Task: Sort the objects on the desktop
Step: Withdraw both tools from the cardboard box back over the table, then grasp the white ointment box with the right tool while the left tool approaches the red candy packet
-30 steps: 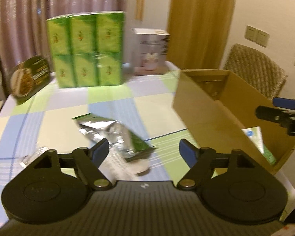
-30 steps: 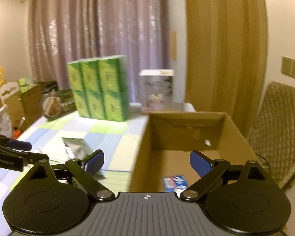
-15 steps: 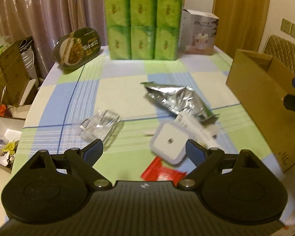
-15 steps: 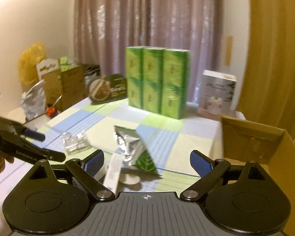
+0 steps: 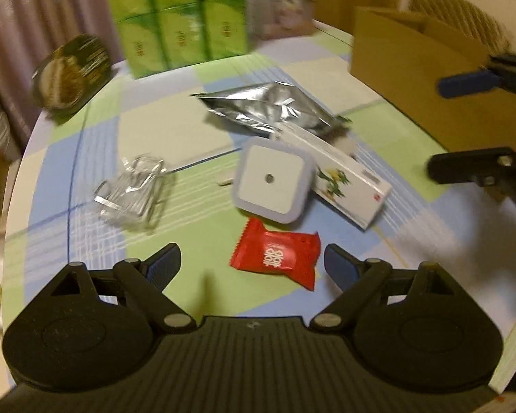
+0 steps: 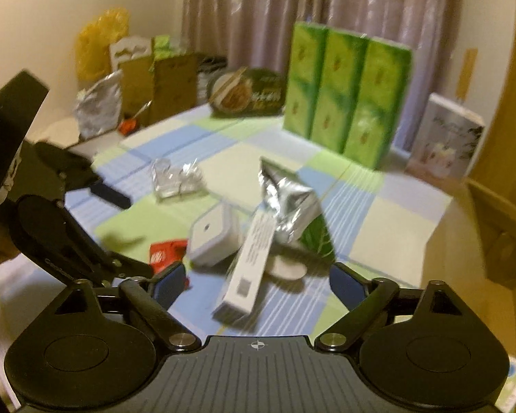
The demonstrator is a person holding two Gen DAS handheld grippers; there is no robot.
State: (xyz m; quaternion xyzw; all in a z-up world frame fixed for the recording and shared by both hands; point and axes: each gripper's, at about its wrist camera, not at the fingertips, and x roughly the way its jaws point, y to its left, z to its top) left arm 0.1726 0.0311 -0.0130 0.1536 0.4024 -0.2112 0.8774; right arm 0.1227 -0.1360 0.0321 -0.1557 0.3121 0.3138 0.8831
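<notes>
Across the checked blue-and-green tablecloth (image 5: 96, 144), from the left, we see a crumpled clear plastic wrapper (image 5: 134, 191), a flat red sachet with white lettering (image 5: 277, 254), a white rounded-square plug-in device (image 5: 273, 179), a crinkled silver foil pouch (image 5: 265, 108), a long white carton (image 5: 344, 177) leaning on the device, and the open brown cardboard box (image 5: 395, 55) at the far right. Our left gripper (image 5: 253, 263) hangs above the sachet with its jaws spread wide and nothing between them. Our right gripper (image 6: 258, 284), equally wide and empty, faces the carton's near end. We judge this the approach to a pick; next we lower, close on one item, then carry it to the box
</notes>
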